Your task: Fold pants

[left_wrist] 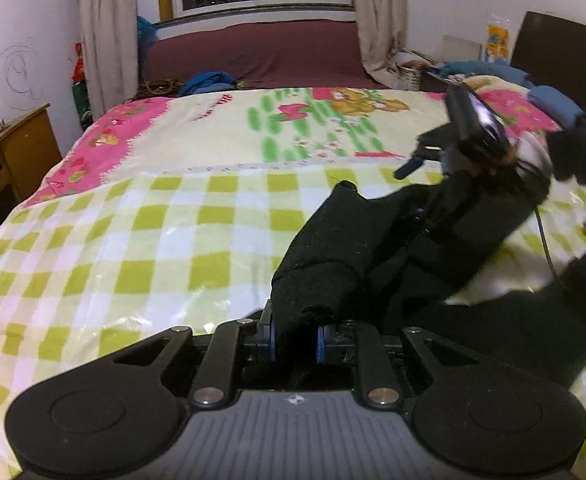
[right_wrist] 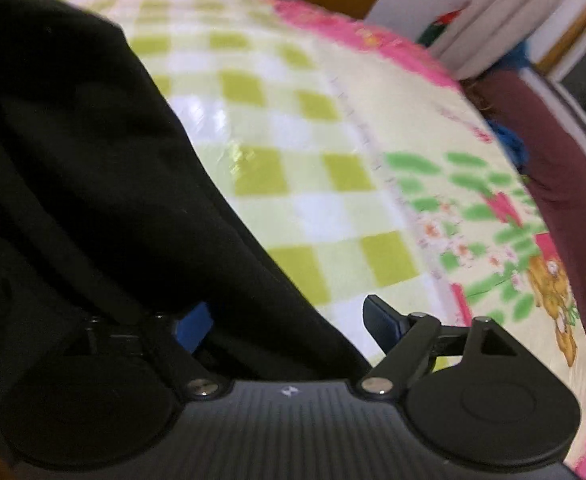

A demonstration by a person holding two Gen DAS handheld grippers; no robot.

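The left tongs [left_wrist: 295, 340] are clamped on a bunched fold of the black pants [left_wrist: 373, 248], raised off the bed [left_wrist: 133, 240] toward two o'clock. The right tongs [right_wrist: 289, 320] gape, cloth lying loose between. Lifted single-handed, the pants could sag and twist.

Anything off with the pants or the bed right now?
The black pants are bunched in a twisted ridge rather than flat on the checked bedspread. The left gripper pinches one end; the right gripper stands open, cloth draped over one finger. Nothing looks damaged.
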